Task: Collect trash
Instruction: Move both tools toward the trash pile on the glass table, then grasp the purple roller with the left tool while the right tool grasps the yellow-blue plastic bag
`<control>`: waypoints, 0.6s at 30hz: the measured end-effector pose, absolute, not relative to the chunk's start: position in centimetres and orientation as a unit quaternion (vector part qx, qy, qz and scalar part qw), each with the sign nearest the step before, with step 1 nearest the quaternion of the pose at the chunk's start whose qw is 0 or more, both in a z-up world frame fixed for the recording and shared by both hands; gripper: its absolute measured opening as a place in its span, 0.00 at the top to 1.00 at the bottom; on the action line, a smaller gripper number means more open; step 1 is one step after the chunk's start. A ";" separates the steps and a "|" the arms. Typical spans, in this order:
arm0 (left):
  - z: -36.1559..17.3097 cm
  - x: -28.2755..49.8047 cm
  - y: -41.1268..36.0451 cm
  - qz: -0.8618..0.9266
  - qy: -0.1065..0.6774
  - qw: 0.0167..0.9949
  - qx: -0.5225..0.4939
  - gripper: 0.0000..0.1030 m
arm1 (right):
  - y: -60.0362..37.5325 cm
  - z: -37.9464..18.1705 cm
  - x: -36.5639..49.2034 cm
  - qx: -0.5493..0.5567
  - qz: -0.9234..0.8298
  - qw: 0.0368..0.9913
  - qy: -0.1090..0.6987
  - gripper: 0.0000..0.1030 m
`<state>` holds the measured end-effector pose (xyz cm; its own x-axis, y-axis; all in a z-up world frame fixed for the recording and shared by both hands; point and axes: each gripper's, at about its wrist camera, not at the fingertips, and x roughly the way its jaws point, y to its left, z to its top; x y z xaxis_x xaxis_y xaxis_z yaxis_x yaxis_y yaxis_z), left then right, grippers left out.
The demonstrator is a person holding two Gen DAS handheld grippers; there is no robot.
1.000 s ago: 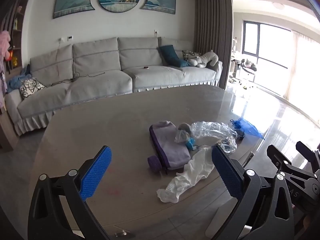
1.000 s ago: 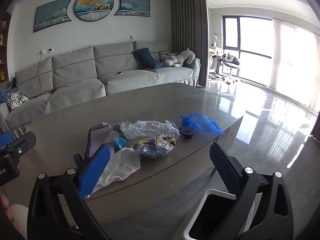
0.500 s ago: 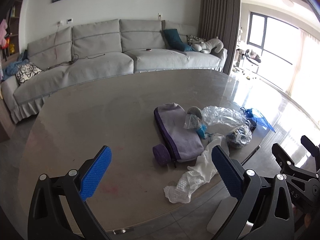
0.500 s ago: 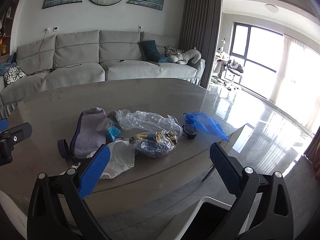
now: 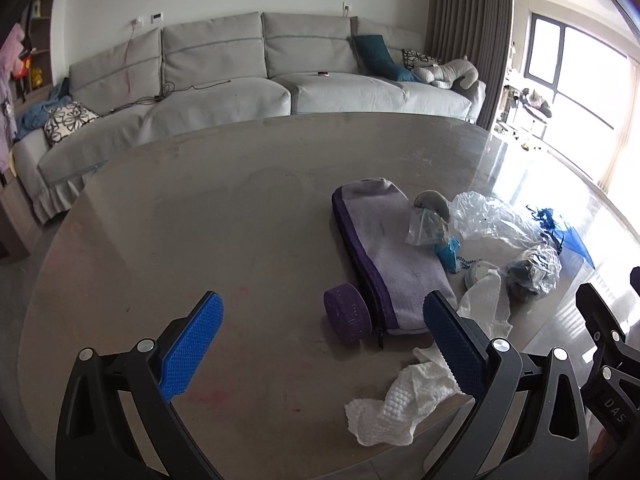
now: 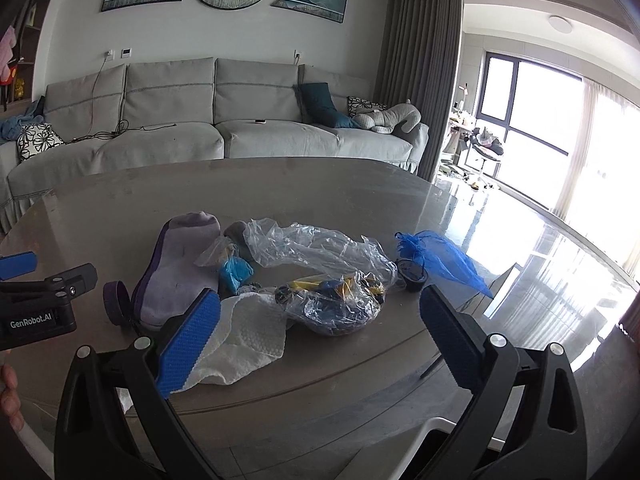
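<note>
Both grippers are hovering near the front edge of the bench [image 5: 224, 208] with nothing held. The left gripper [image 5: 322, 344] is showing its jaws spread wide and empty; the right gripper [image 6: 320, 330] is showing the same.

The trash is lying in a loose cluster on the bench's right half: a white paper towel [image 6: 244, 340] trailing to the front edge, a crumpled clear plastic bag [image 6: 316, 246], a clear wrapper bundle with dark and yellow contents [image 6: 340, 306], a blue mesh bag [image 6: 438, 258] and a small dark cap [image 6: 412, 276]. A purple pouch [image 5: 390, 256] and a purple roll [image 5: 347, 314] are resting just beside them and appear to be belongings, not trash.

A white bin [image 6: 444, 446] is sitting below the bench edge, under the right gripper.

Judgement: the step in hand is the approach to a first pick. The paper towel is nearest the right gripper and is overhanging the edge, so it should be taken first, pinched at a bunched fold rather than a flat layer. Film items will likely slip; gather thick creases. Avoid dragging the pouch.
</note>
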<state>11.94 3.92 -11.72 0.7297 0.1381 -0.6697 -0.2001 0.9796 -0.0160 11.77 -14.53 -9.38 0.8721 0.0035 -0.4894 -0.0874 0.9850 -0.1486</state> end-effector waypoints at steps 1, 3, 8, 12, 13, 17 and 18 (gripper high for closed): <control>-12.1 12.3 4.0 0.094 0.361 0.927 -0.042 0.04 | -14.3 -9.5 12.2 -0.085 0.028 0.964 0.252 0.04; -12.8 13.0 4.0 0.096 0.368 0.924 -0.045 0.04 | -13.9 -9.9 12.9 -0.087 0.035 0.963 0.252 0.04; -14.2 14.3 4.4 0.104 0.384 0.917 -0.042 0.05 | -13.3 -11.2 14.1 -0.086 0.052 0.959 0.263 0.04; -15.6 15.3 5.0 0.106 0.398 0.910 -0.049 0.09 | -12.7 -12.1 14.8 -0.089 0.057 0.957 0.269 0.04; -15.9 15.4 5.1 0.100 0.402 0.908 -0.052 0.17 | -12.6 -12.2 14.9 -0.090 0.058 0.957 0.271 0.04; -17.2 16.0 5.1 0.100 0.425 0.898 -0.051 0.31 | -12.0 -12.5 15.0 -0.091 0.066 0.956 0.272 0.04; -17.6 16.2 5.0 0.097 0.432 0.896 -0.049 0.35 | -11.9 -12.5 15.0 -0.091 0.067 0.956 0.270 0.04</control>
<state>16.22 4.98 -17.55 0.6088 0.1308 -0.7825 -0.2157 0.9765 -0.0045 15.02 -11.89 -12.49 0.8447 0.0785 -0.5294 -0.1772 0.9744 -0.1382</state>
